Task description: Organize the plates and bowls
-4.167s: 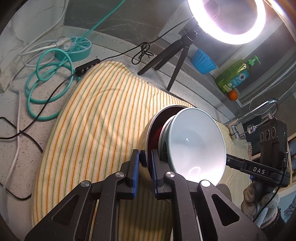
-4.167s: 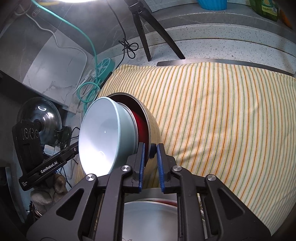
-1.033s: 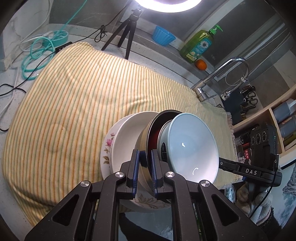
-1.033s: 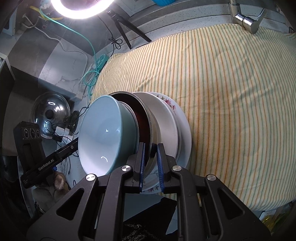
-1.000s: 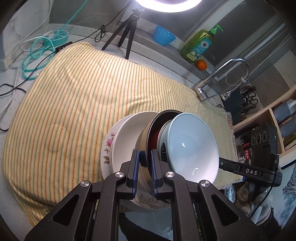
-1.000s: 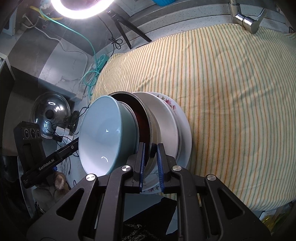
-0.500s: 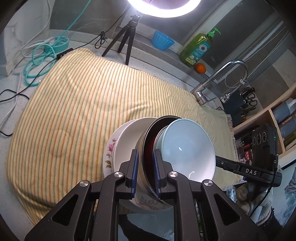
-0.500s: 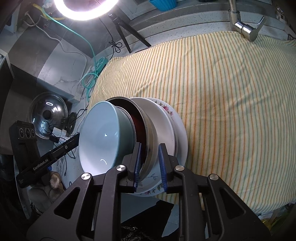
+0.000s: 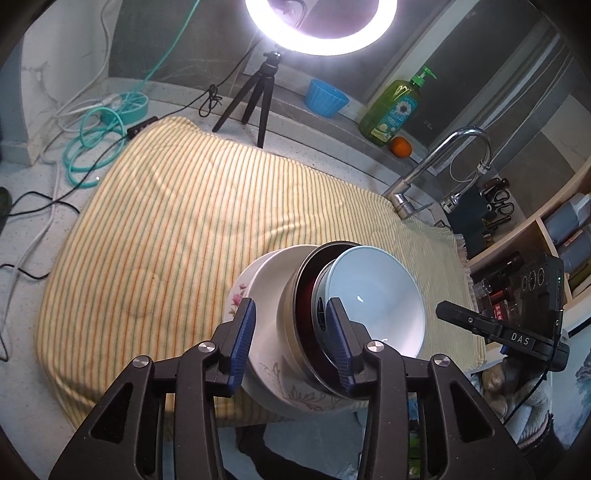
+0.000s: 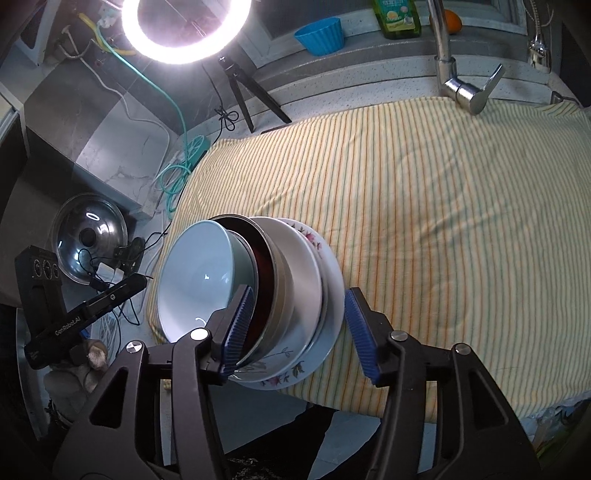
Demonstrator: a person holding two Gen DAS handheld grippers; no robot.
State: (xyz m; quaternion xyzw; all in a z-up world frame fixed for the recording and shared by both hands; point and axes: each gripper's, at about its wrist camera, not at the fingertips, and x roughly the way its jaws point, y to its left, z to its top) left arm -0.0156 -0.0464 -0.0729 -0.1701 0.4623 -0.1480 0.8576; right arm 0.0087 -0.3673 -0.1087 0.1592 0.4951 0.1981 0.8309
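Both views look forward and steeply down along their own fingers, close above the stack of dishes (image 9: 332, 325).

Left wrist view: sits on the stack's left side, facing across the striped cloth (image 9: 192, 229) towards the ring light (image 9: 321, 33) beyond the stack; the opposite gripper's body (image 9: 517, 332) shows right of the stack.

Right wrist view: sits on the stack (image 10: 266, 295) from its right side, facing the same light (image 10: 186, 33); the opposite gripper's body (image 10: 66, 317) shows left of the stack.

Shared: stack, cloth, light, faucet (image 9: 436, 166), blue cup (image 10: 319, 35).
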